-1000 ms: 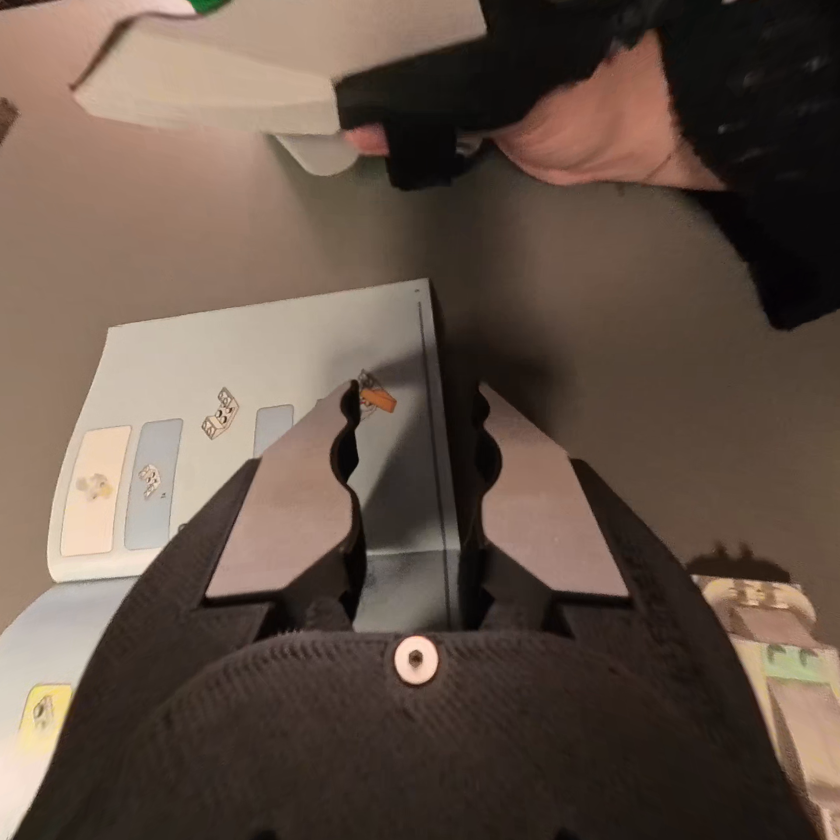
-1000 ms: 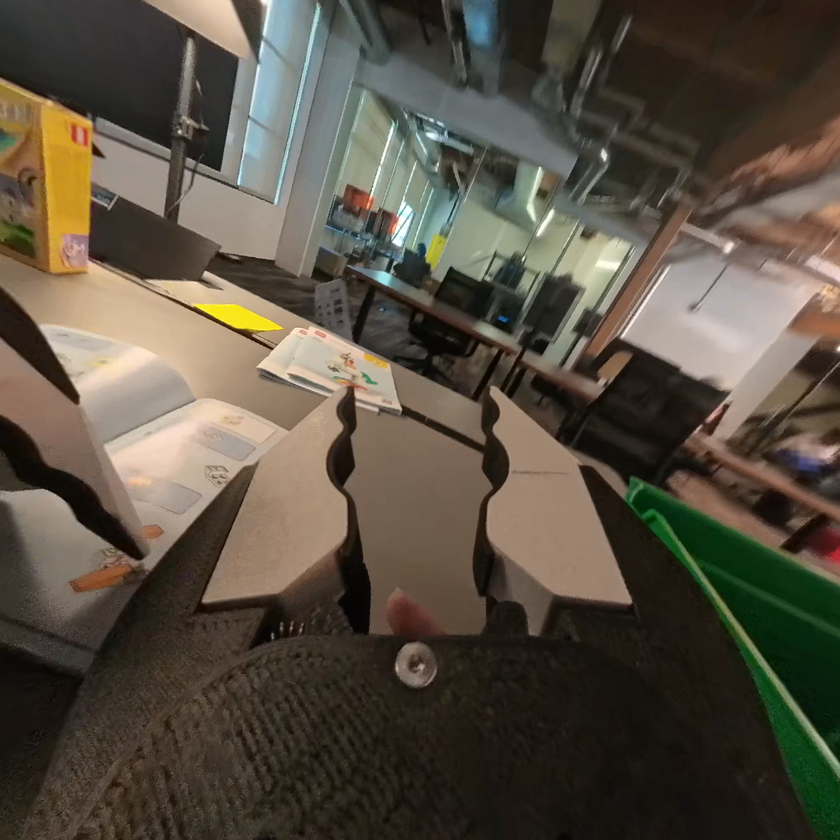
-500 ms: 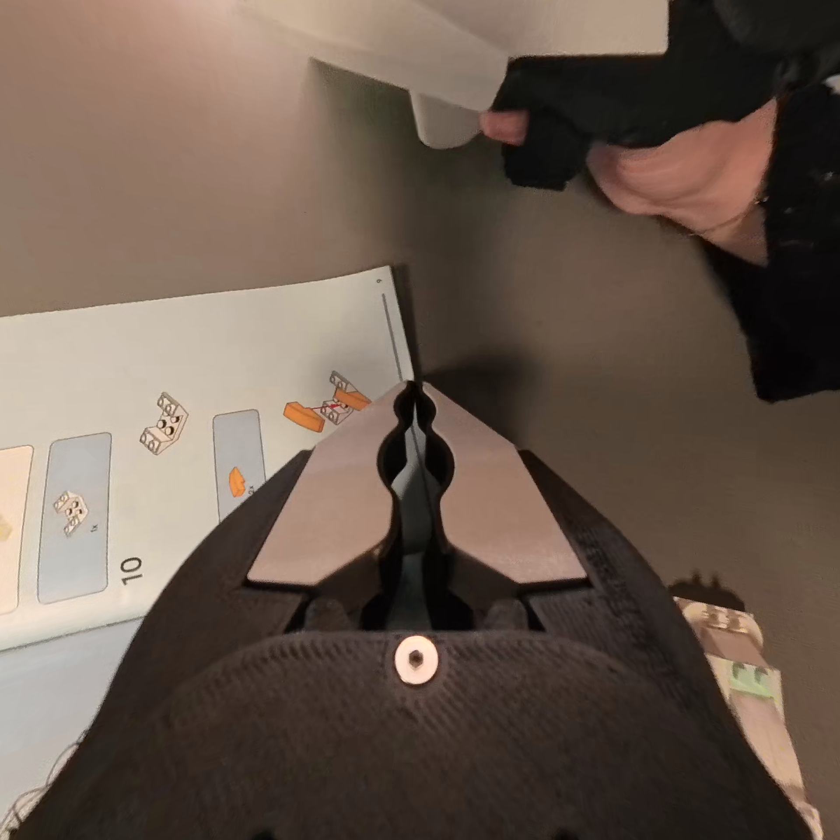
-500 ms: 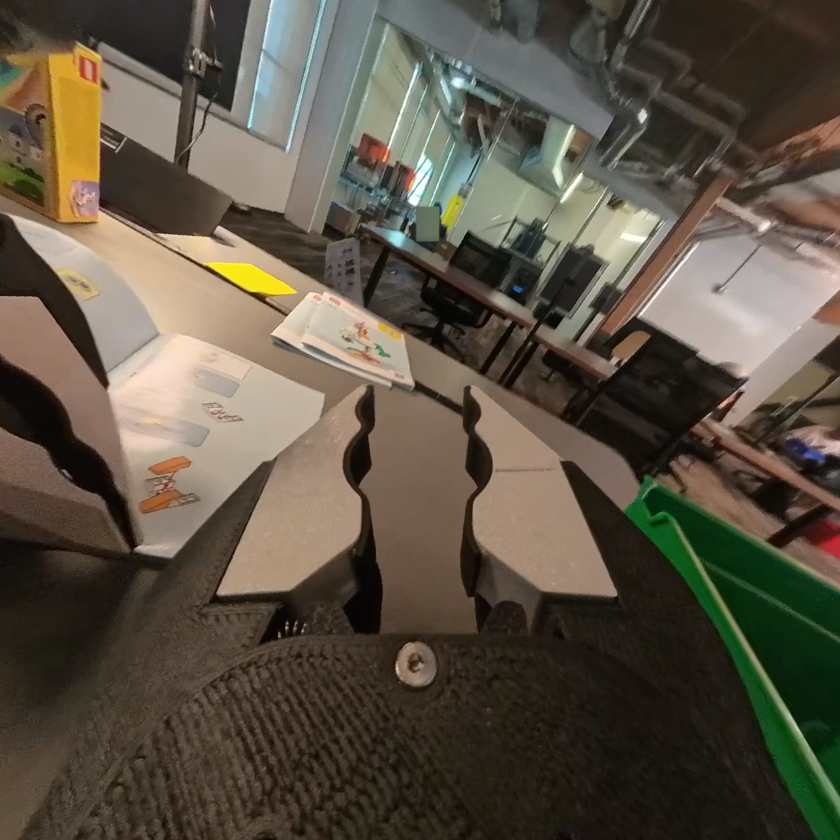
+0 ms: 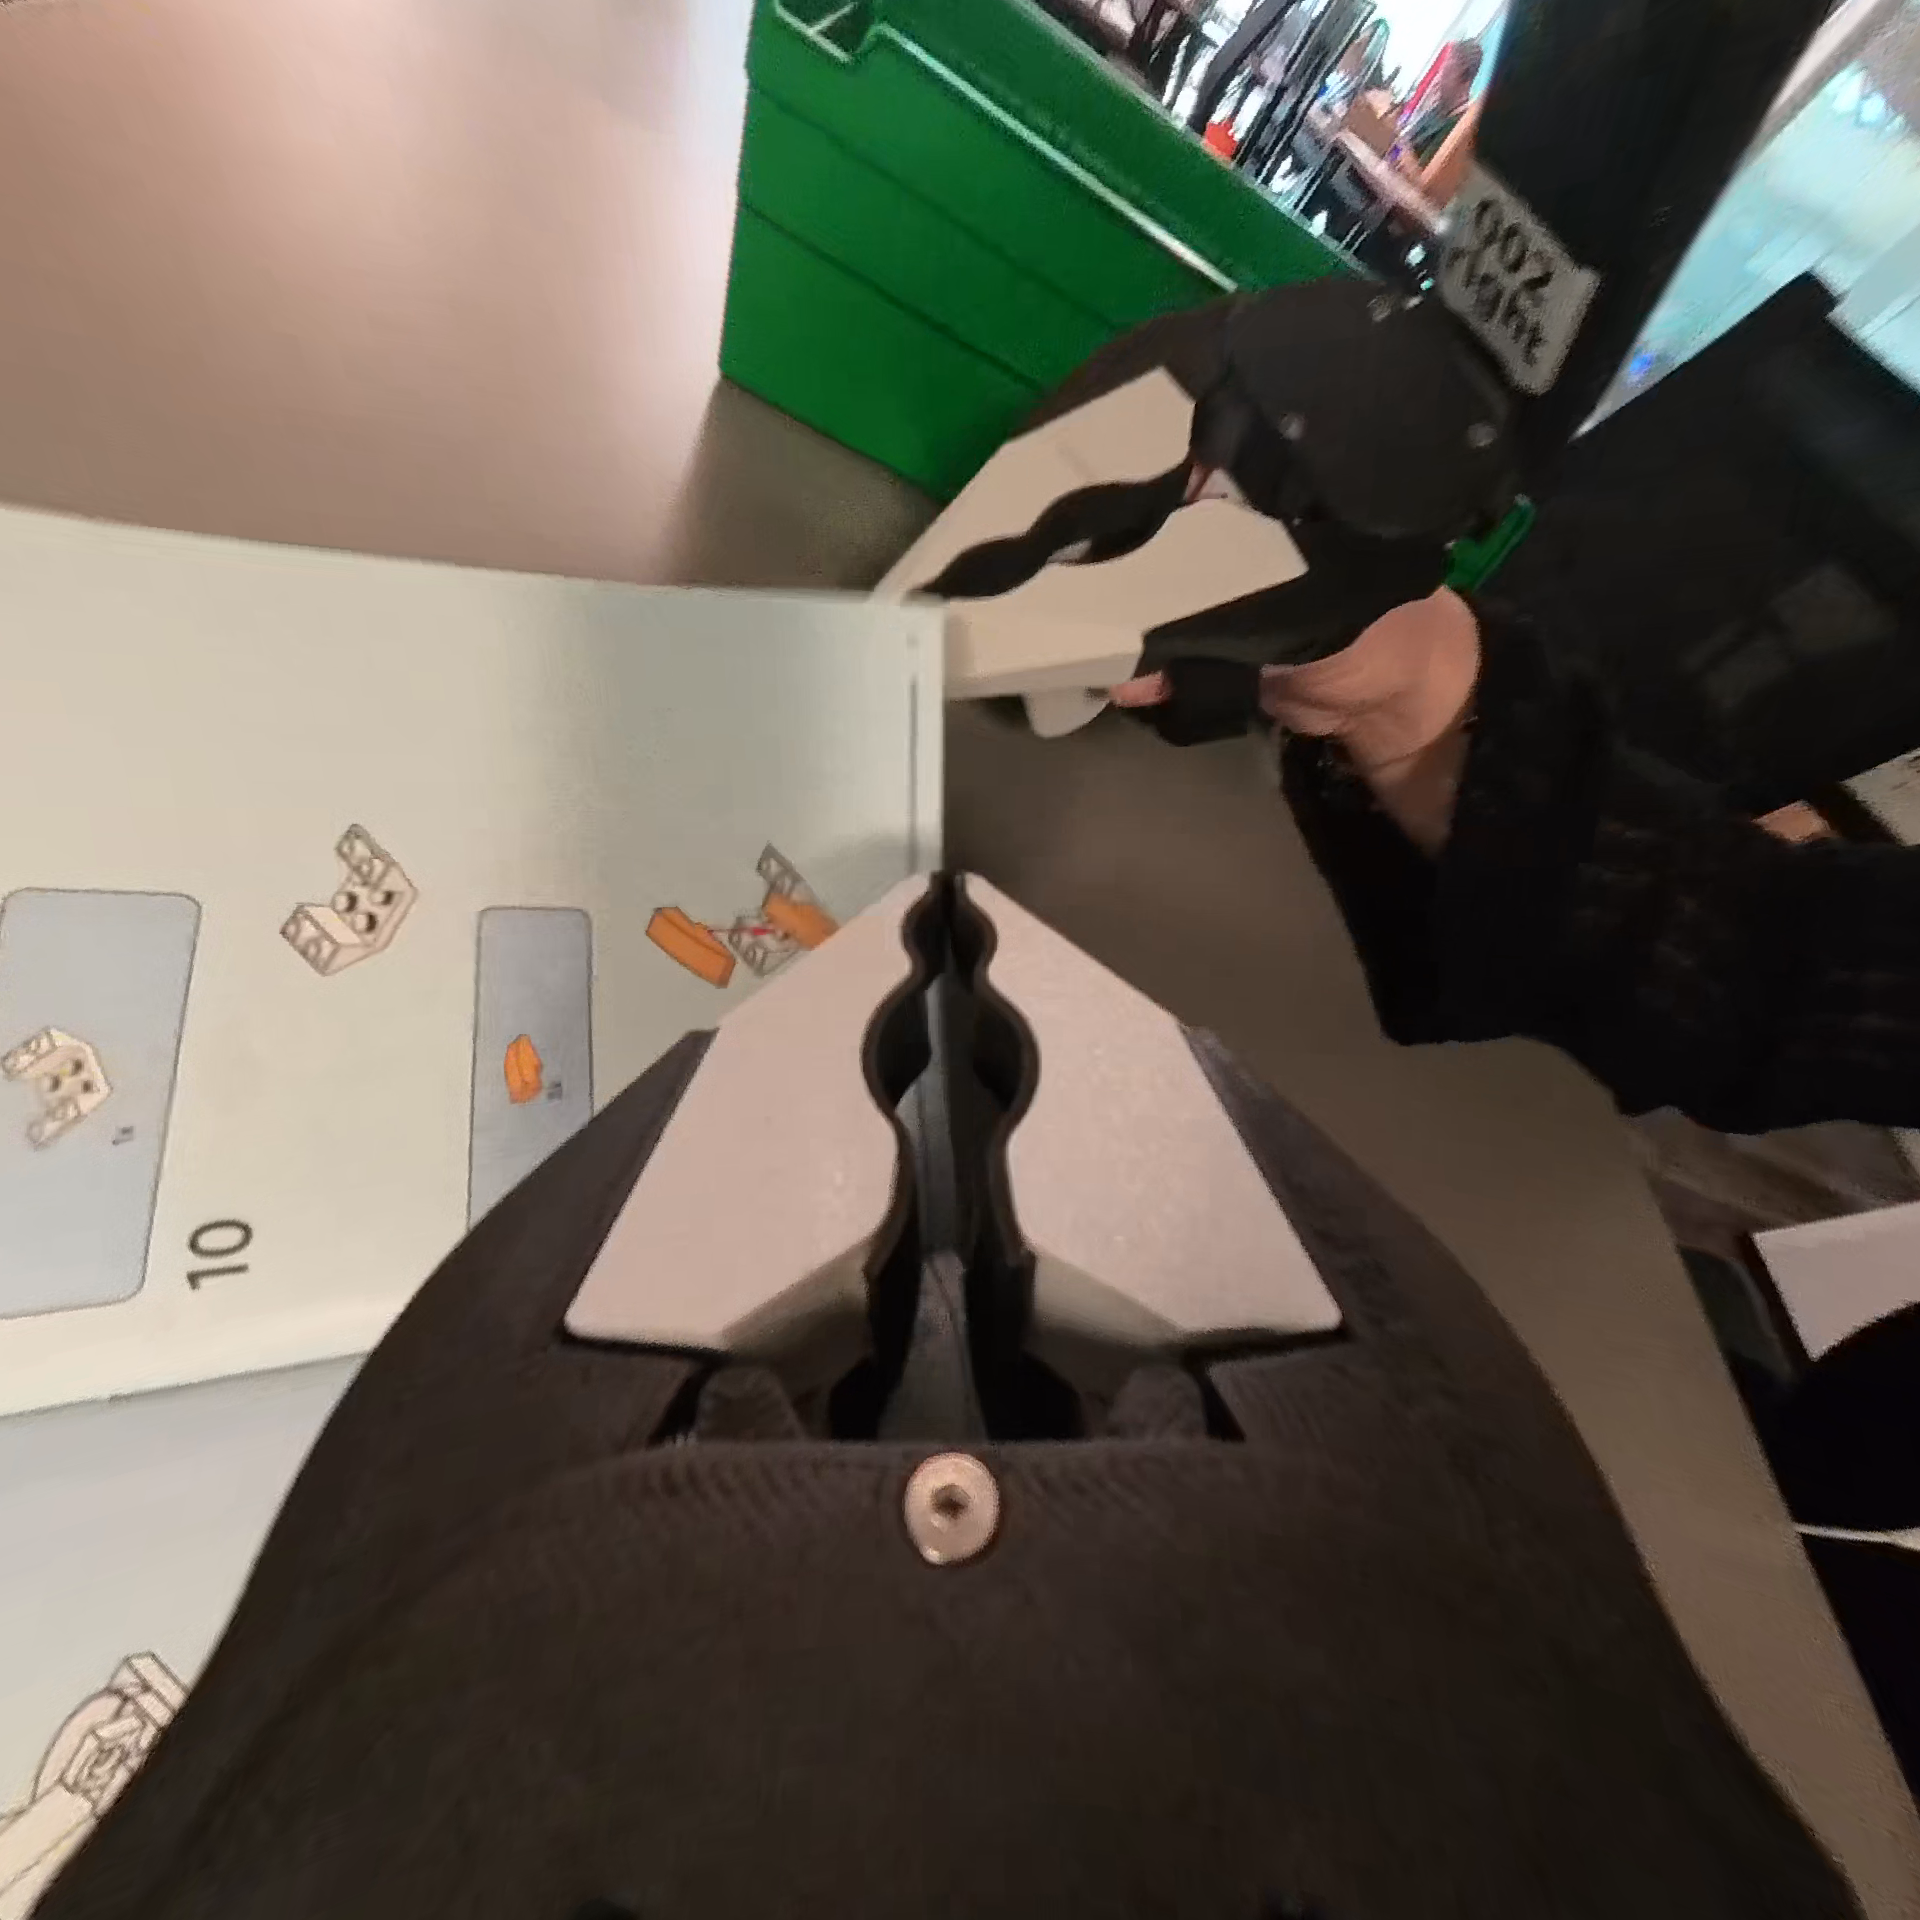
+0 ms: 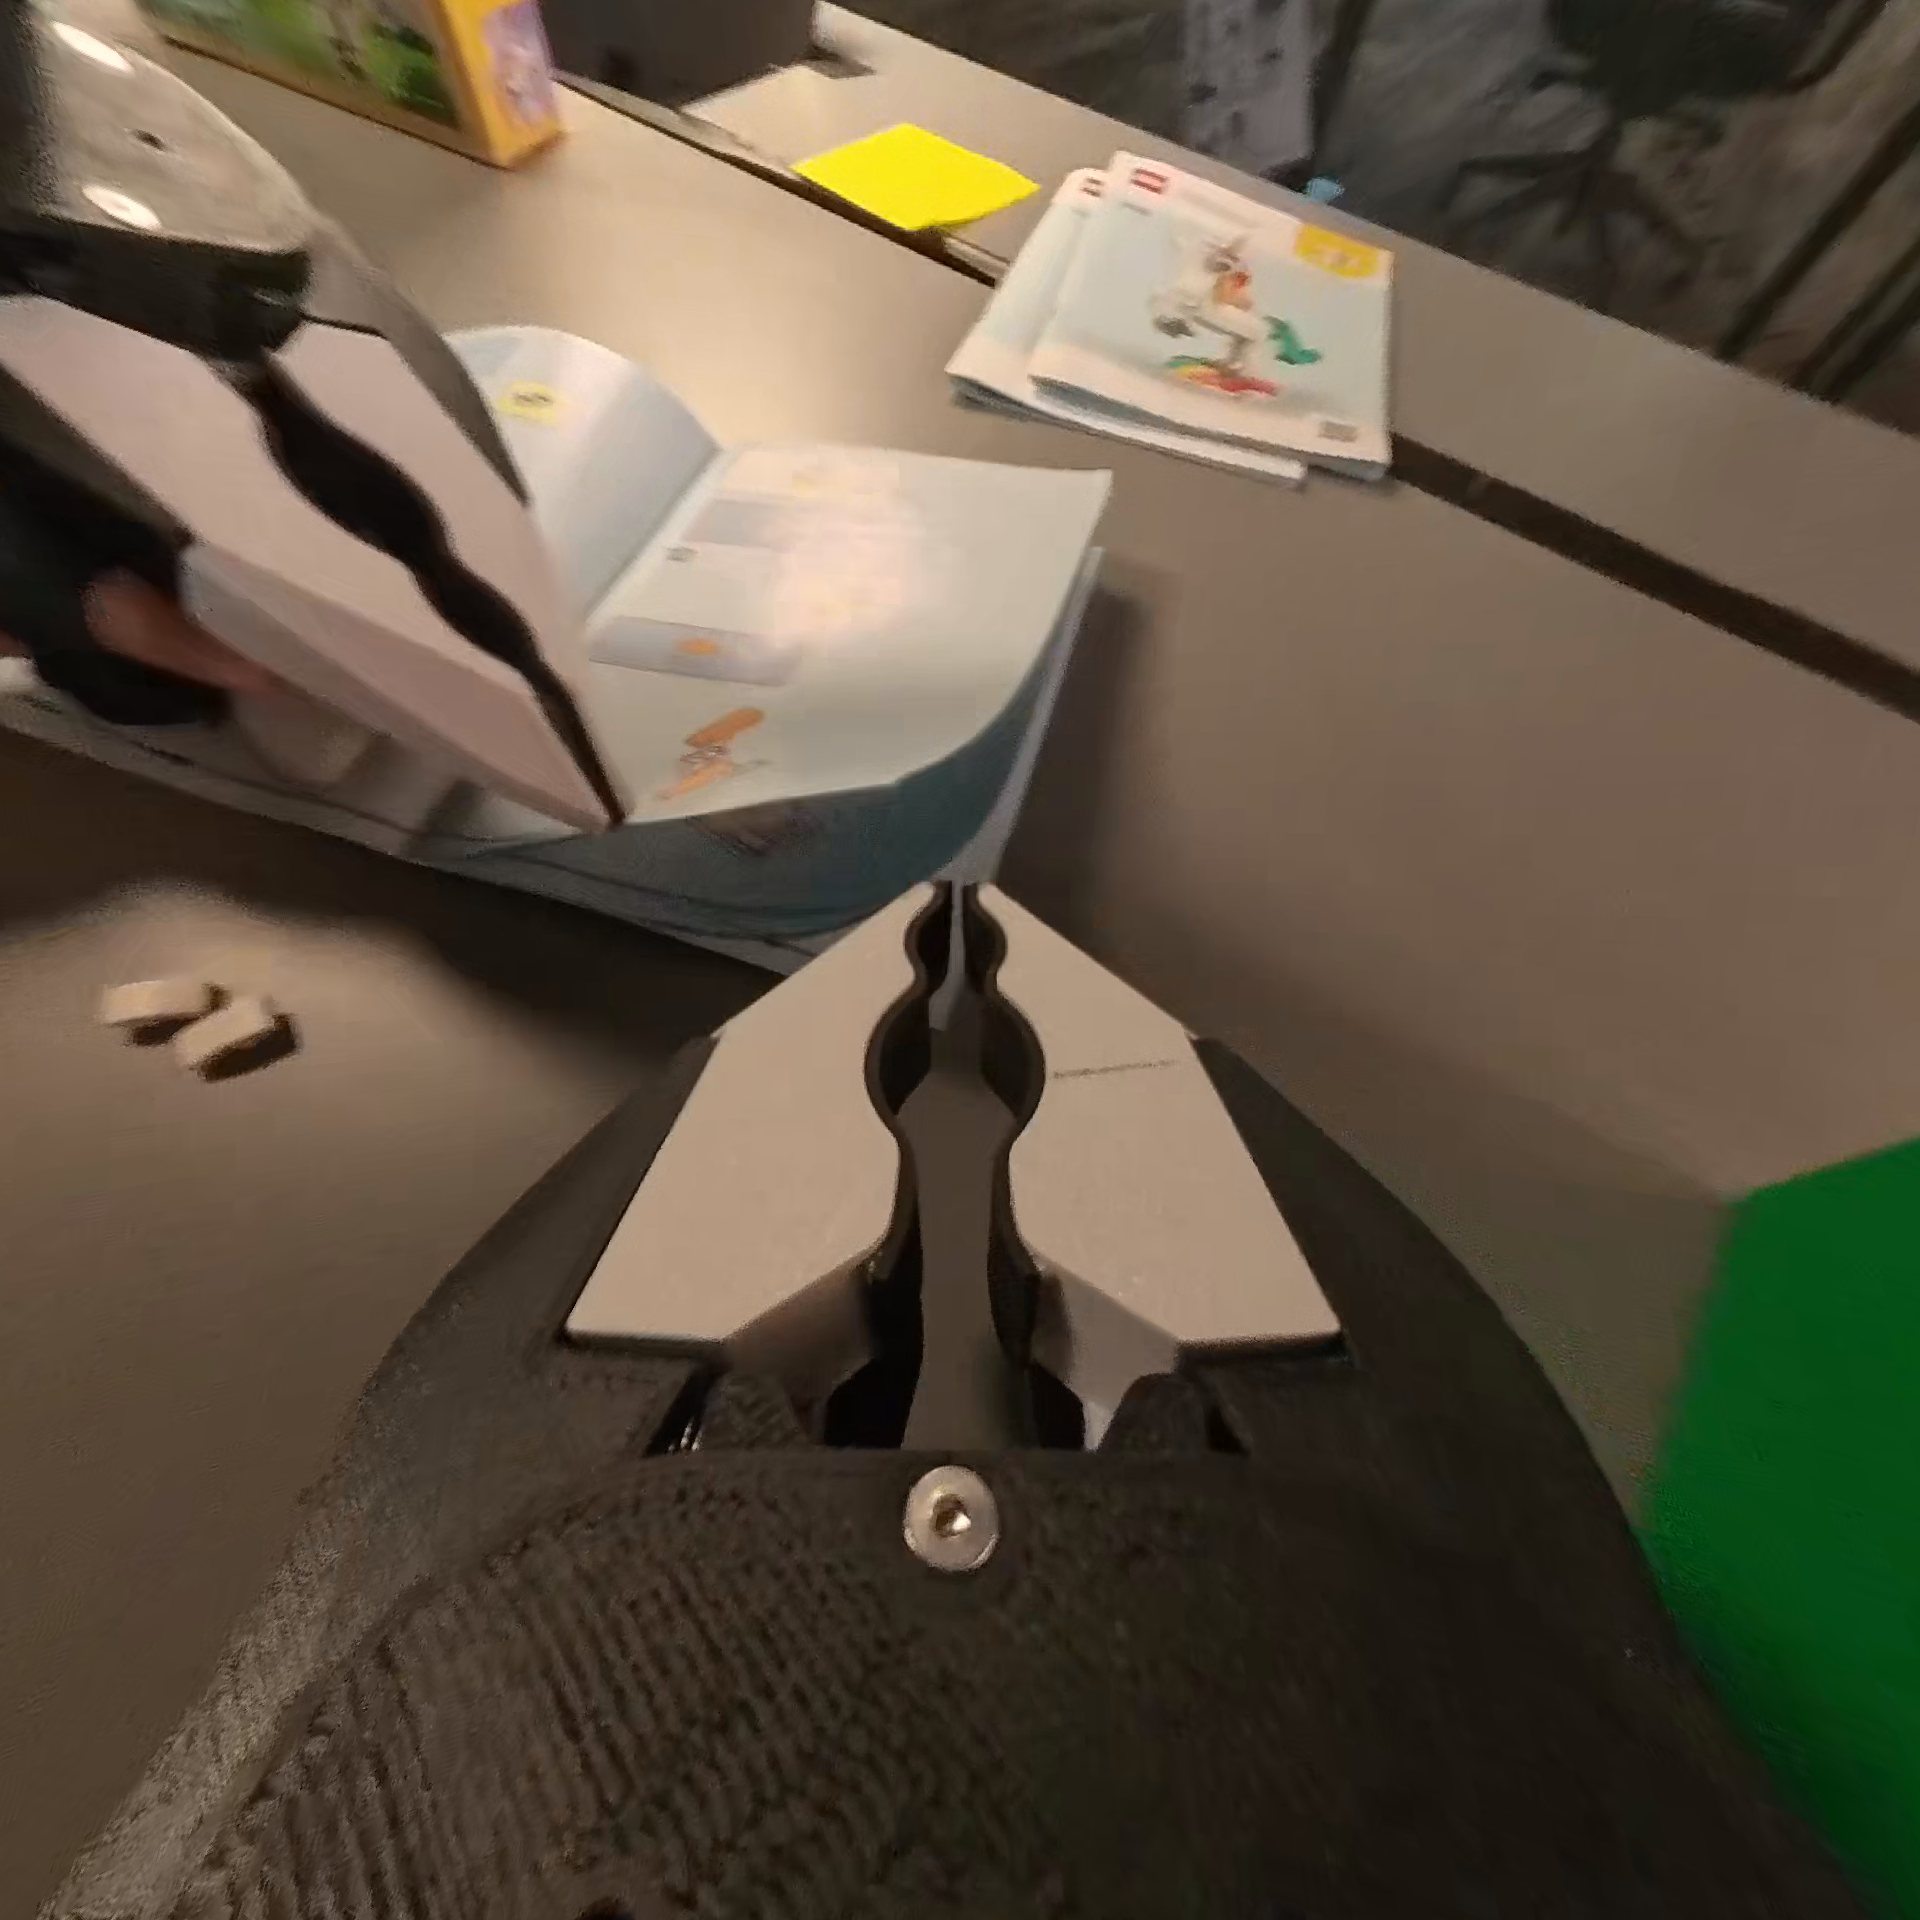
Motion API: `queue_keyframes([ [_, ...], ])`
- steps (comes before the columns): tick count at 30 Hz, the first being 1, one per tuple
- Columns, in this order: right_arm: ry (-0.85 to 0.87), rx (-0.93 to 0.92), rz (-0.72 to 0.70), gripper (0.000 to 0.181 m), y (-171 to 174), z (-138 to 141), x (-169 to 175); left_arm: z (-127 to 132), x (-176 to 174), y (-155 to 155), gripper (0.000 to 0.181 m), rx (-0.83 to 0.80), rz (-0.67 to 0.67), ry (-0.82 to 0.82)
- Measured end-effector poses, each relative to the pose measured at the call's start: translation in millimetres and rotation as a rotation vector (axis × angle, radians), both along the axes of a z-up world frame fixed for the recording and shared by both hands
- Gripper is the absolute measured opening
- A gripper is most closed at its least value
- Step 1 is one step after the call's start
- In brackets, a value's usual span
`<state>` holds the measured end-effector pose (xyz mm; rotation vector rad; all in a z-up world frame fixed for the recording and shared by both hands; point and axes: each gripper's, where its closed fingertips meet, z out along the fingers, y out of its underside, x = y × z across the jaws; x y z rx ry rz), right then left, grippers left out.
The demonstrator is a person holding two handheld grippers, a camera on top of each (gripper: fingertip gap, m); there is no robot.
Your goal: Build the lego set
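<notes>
An open instruction booklet [image 5: 520, 748] lies on the grey table, and it also shows in the right wrist view [image 6: 831, 582]. My left gripper [image 5: 948, 883] is shut on the right edge of its top page. The right wrist view shows that gripper [image 6: 608, 816] lifting the page into a curl. My right gripper [image 6: 958, 888] is shut at the booklet's near corner, with a thin pale strip of paper between its tips. It shows in the left wrist view [image 5: 914, 592] at the page's far corner. Two small pale bricks [image 6: 197, 1023] lie on the table to its left.
A green bin [image 5: 935, 260] stands past the booklet, and its corner shows at the right [image 6: 1818, 1455]. A stack of closed booklets [image 6: 1195, 312], a yellow note [image 6: 914, 187] and a yellow box [image 6: 416, 73] lie farther back. A white sheet [image 5: 1849, 1278] lies at the right. Across from one pair of fingers to the other is roughly 6 centimetres. Left tips and right tips are each some 35 centimetres from the yellow note [image 6: 914, 187].
My left gripper went from open to shut on the page edge. My right gripper closed and tilted down from facing the room to the booklet's corner. The page now curls up.
</notes>
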<state>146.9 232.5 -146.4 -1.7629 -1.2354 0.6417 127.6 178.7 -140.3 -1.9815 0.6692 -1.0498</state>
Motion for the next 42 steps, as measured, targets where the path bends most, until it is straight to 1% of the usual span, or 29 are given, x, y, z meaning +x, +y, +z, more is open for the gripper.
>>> queue_keyframes([
  [1, 0.021, -0.017, 0.035, 0.000, -5.7, 0.8, -4.6, 1.7, 0.2, -1.0, 0.000, -0.003, -0.008, -0.018],
  [4, 0.029, -0.005, 0.072, 0.000, -12.0, -0.2, -12.4, 4.6, 0.4, -3.4, 0.000, -0.012, -0.026, -0.051],
  [7, -0.008, 0.045, 0.062, 0.001, -9.3, -3.6, -12.5, 7.4, 0.7, -5.2, 0.000, 0.001, -0.036, -0.065],
  [9, 0.008, 0.059, 0.072, 0.001, -10.6, -0.7, -14.7, 8.7, 0.3, -5.4, 0.000, 0.015, -0.032, -0.065],
  [12, 0.046, 0.086, 0.095, 0.003, -13.7, 5.9, -18.7, 11.5, -4.9, 0.0, 0.000, 0.048, 0.026, -0.064],
  [14, 0.078, 0.144, 0.119, 0.007, -16.2, 13.1, -22.9, 14.4, -10.1, 4.2, 0.000, 0.062, 0.071, -0.078],
  [15, 0.097, 0.185, 0.132, 0.009, -18.3, 17.5, -25.7, 14.3, -13.5, 7.7, 0.017, 0.057, 0.102, -0.082],
  [19, 0.133, 0.342, 0.208, 0.009, -33.0, 27.5, -37.7, 17.6, -16.7, 9.0, 0.025, 0.046, 0.112, -0.125],
  [20, 0.122, 0.370, 0.224, 0.009, -36.2, 26.5, -40.2, 18.7, -16.7, 8.4, 0.024, 0.046, 0.106, -0.135],
  [25, 0.074, 0.461, 0.283, 0.013, -46.7, 20.6, -48.4, 22.3, -16.2, 5.8, 0.007, 0.049, 0.084, -0.166],
  [31, 0.041, 0.490, 0.300, 0.013, -49.4, 16.1, -50.7, 22.6, -19.4, 9.0, 0.008, 0.028, 0.103, -0.191],
  [34, 0.055, 0.485, 0.248, 0.014, -40.0, 20.0, -45.8, 22.3, -20.6, 10.4, 0.009, 0.021, 0.112, -0.197],
  [36, 0.074, 0.496, 0.149, 0.014, -22.9, 28.1, -36.8, 18.7, -18.9, 11.0, 0.010, 0.025, 0.118, -0.157],
  [39, 0.105, 0.550, -0.022, 0.013, 4.4, 41.4, -18.9, 5.9, -12.1, 11.7, 0.025, 0.083, 0.134, 0.023],
  [42, 0.124, 0.582, -0.123, 0.012, 19.6, 46.4, -7.8, -8.9, -2.0, 8.6, 0.035, 0.192, 0.113, 0.255],
])
